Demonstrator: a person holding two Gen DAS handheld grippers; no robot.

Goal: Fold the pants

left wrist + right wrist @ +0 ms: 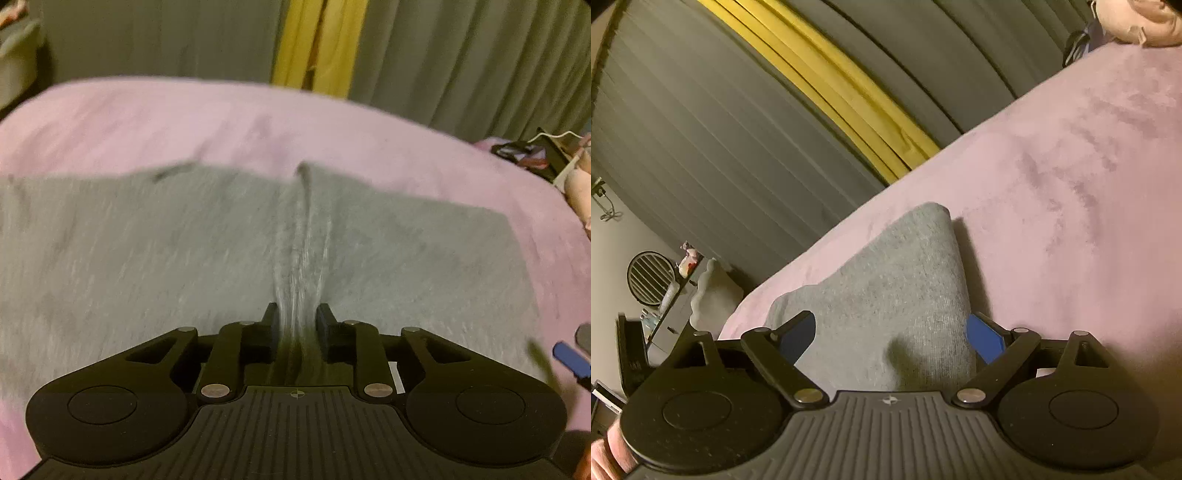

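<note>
Grey pants (184,251) lie spread on a pink bed cover (184,122). My left gripper (297,317) is shut on a bunched ridge of the grey fabric, which runs away from the jaws in a crease. In the right wrist view my right gripper (892,332) is open, with its blue-padded fingers (984,338) standing wide on either side of a raised fold of the grey pants (894,280). The fabric sits between the fingers, and they do not pinch it. The left view is blurred by motion.
Grey curtains (461,55) with a yellow strip (314,40) hang behind the bed. Clutter lies at the bed's right edge (535,155). A shelf with small items and a round vent (650,277) stand at the left in the right wrist view.
</note>
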